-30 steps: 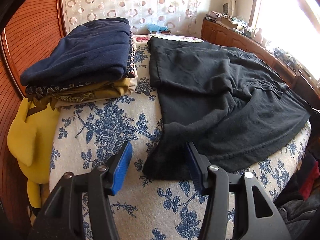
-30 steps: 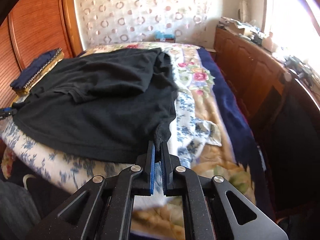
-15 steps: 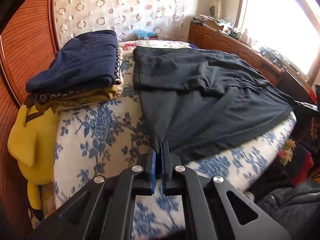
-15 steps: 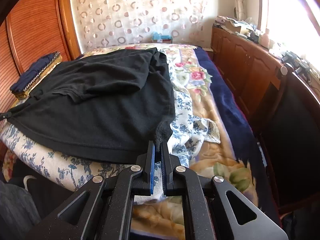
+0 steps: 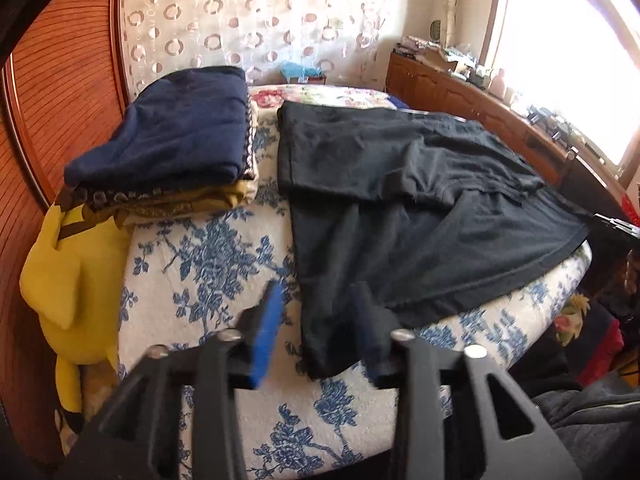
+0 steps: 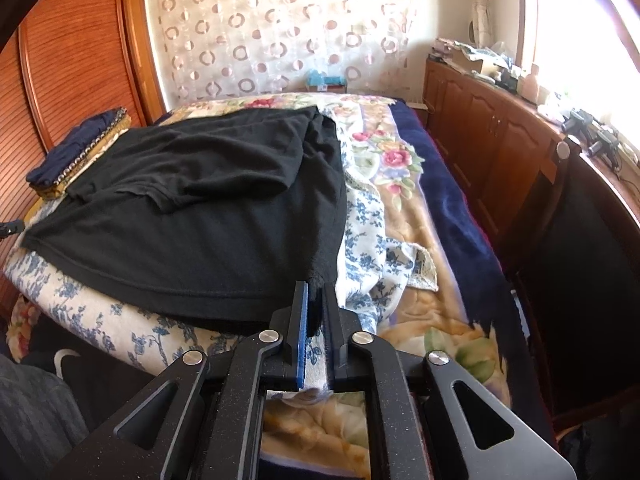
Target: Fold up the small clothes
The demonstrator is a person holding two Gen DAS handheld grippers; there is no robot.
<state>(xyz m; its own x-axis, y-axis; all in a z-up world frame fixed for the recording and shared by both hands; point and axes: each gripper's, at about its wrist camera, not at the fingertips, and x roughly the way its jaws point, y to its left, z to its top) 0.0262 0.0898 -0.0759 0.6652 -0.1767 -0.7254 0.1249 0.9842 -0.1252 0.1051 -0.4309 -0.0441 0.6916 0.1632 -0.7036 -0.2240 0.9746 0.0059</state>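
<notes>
A black T-shirt [image 5: 400, 208] lies spread on the blue-flowered bed cover, one sleeve folded over its body. It also shows in the right wrist view [image 6: 208, 216]. My left gripper [image 5: 316, 316] is open, its jaws apart on either side of the shirt's near left hem corner, which lies loose between them. My right gripper [image 6: 315, 300] has its jaws slightly parted around the shirt's right hem corner, with the cloth still between the pads.
A stack of folded clothes with a navy one on top [image 5: 172, 148] sits left of the shirt. A yellow plush toy [image 5: 68, 272] hangs at the bed's left edge. Wooden cabinets [image 6: 500, 136] line the right wall. A floral blanket [image 6: 404, 208] covers the bed's right side.
My left gripper was shut on the hem corner half a second ago and has opened, letting it drop. The right jaws have parted slightly.
</notes>
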